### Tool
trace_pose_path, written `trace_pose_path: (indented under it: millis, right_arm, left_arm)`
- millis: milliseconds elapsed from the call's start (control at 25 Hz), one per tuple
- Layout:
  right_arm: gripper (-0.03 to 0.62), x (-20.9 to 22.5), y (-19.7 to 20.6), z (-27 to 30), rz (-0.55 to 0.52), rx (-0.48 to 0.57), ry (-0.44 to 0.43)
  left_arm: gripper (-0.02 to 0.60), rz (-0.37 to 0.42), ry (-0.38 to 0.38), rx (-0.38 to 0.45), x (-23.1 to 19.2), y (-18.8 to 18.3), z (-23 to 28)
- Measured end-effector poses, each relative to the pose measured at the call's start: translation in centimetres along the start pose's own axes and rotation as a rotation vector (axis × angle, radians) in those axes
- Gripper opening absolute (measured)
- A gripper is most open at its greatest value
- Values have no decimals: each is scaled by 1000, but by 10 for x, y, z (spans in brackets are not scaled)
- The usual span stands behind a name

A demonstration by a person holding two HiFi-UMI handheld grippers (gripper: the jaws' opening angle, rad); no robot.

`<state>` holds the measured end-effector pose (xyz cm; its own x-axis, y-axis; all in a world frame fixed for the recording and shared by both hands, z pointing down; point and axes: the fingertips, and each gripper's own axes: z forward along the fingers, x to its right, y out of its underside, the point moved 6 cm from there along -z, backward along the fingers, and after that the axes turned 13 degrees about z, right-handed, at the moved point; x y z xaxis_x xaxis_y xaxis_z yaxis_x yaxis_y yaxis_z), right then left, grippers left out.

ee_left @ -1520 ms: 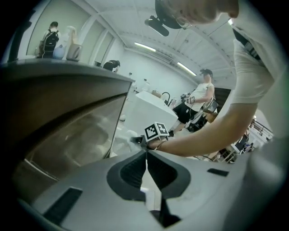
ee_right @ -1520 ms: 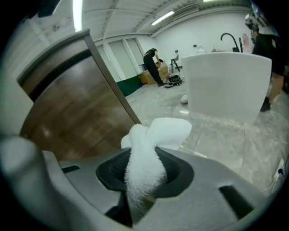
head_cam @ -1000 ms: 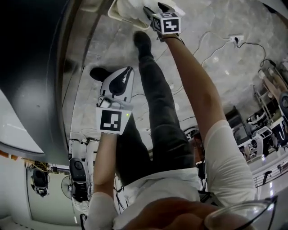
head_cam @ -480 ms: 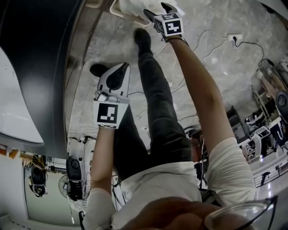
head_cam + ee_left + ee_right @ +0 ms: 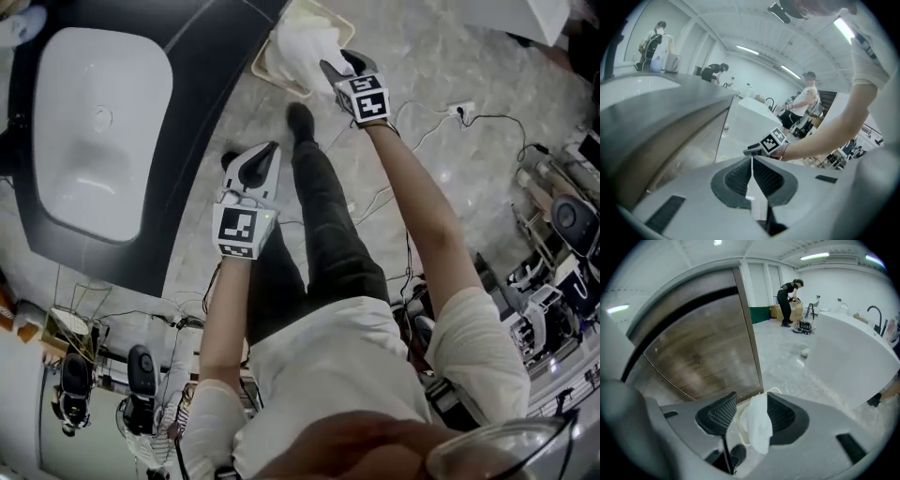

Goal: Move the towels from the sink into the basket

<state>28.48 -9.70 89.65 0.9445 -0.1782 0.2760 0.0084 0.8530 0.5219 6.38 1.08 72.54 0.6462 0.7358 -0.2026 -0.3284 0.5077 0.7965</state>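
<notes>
White cloth towel (image 5: pixel 305 47) lay in cream plastic basket (image 5: pixel 265 73) — looked soft, light; pinch any fold. Right hand-held gripper (image 5: pixel 751 399) half-open, jaws just closing, gripped nothing; left hand-held gripper (image 5: pixel 751 161) shut, empty.

Basket (image 5: pixel 272 75) is mostly buried under the towel (image 5: pixel 305 47) in the head view. Only strips of rim show, the inside is unreadable, and I can't tell if the towel rests in it or hangs above. Desk (image 5: pixel 197 103) around the sink (image 5: pixel 103 131) is cut off by the top edge; person (image 5: pixel 788 301) far back in the right gripper view is too small to read.
</notes>
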Motion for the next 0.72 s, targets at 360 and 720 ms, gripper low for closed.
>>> trace_pose_path:
  millis: [360,720]
  right_arm:
    - [91,-111,-95,-205,11,172,3]
    - [28,-234,-142,-366,-20,354,8]
  left_arm:
    - [11,37,28,43,6,-111,-137]
    - [11,137,41,76,2,-177,-267]
